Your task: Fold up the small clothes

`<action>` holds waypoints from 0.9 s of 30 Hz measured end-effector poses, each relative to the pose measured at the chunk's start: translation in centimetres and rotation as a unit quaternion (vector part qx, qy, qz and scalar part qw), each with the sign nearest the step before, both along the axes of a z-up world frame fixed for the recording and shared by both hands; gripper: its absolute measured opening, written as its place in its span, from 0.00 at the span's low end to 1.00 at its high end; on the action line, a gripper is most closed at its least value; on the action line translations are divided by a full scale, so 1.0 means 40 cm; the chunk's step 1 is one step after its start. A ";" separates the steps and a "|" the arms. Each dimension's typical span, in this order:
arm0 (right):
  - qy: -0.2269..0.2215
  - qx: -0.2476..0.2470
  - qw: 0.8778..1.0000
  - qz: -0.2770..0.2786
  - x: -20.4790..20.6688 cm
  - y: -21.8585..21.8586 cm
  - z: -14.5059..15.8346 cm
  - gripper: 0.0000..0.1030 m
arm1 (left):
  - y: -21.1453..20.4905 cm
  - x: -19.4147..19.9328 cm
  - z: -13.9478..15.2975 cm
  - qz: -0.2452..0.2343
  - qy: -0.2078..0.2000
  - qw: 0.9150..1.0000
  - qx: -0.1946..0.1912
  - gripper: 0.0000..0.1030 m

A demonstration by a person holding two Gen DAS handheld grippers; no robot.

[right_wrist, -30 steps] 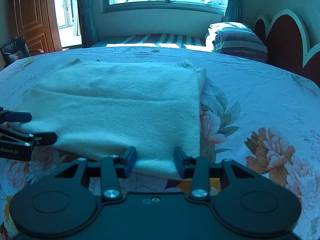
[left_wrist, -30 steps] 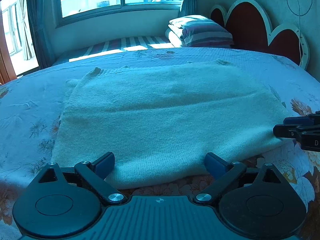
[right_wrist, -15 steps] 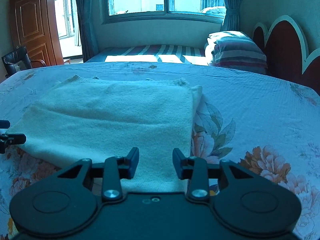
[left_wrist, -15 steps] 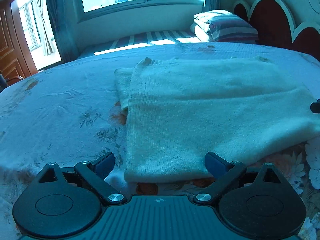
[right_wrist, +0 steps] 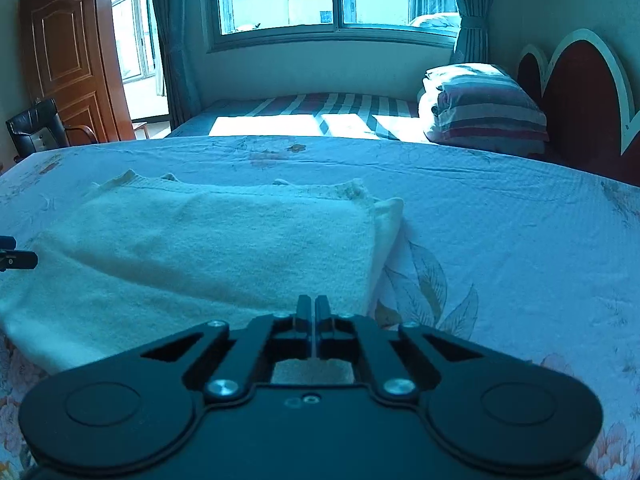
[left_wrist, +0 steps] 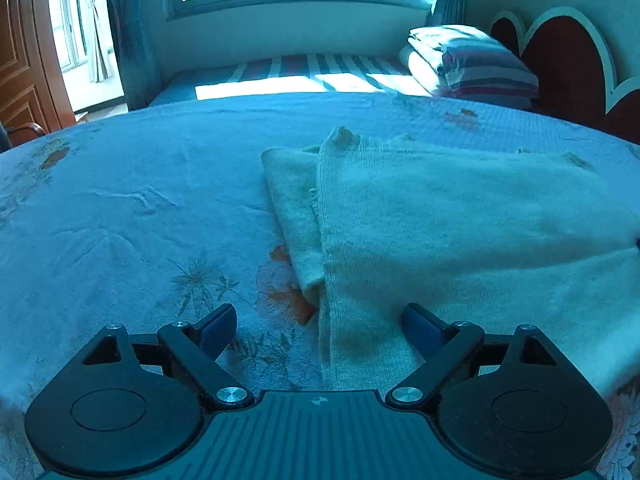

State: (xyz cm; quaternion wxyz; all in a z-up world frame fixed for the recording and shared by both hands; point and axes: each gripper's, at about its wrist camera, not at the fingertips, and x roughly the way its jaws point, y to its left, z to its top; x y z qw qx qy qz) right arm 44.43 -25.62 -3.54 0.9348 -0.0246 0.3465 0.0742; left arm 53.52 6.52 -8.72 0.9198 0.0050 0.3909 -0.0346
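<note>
A cream knit sweater [left_wrist: 460,232] lies folded flat on the floral bedsheet [left_wrist: 140,220], with a folded-in sleeve showing along its left side. My left gripper [left_wrist: 318,316] hovers at its near left corner. Its jaws are wide and closing, with the corner edge between them; no pad presses on the cloth. In the right wrist view the same sweater [right_wrist: 208,240] fills the left half. My right gripper [right_wrist: 313,304] is shut on the sweater's near hem, close to its right corner. The left gripper's fingers [right_wrist: 16,258] peek in at the left edge.
A stack of striped bedding [right_wrist: 484,108] rests by the red scalloped headboard [right_wrist: 580,92] at the far right. A striped window seat [right_wrist: 320,108] lies beyond the bed. A wooden door [right_wrist: 64,60] and black chair [right_wrist: 36,128] stand far left.
My left gripper slid left along the sweater's near edge, from the middle to the left corner. My right gripper shifted toward the right corner and its jaws went from partly open to shut.
</note>
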 end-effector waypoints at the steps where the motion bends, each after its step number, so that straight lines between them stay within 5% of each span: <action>1: 0.010 0.003 1.000 -0.003 0.012 -0.007 -0.015 0.01 | 0.002 0.007 -0.001 0.005 0.009 1.000 -0.007 0.87; 4: 0.011 0.025 1.000 -0.002 0.010 -0.019 -0.004 0.08 | 0.001 -0.002 0.011 -0.004 0.002 1.000 -0.021 0.81; 6: -0.007 0.039 0.999 -0.001 -0.010 -0.029 0.005 0.25 | 0.014 -0.004 0.009 -0.013 0.011 0.998 -0.065 0.74; 11: -0.005 0.054 0.999 0.002 -0.013 -0.043 0.006 0.25 | 0.057 0.015 0.007 -0.030 0.028 0.991 -0.124 0.70; 16: -0.008 0.056 0.998 0.002 -0.015 -0.037 0.019 0.25 | 0.113 0.049 -0.013 -0.040 0.048 0.971 -0.229 0.70; 21: -0.010 0.058 0.998 -0.023 -0.039 -0.039 0.044 0.25 | 0.187 0.122 -0.054 -0.018 0.105 0.929 -0.355 0.70; 27: -0.005 0.077 0.995 -0.062 -0.083 -0.061 0.078 0.25 | 0.182 0.187 -0.079 -0.035 0.150 0.915 -0.372 0.70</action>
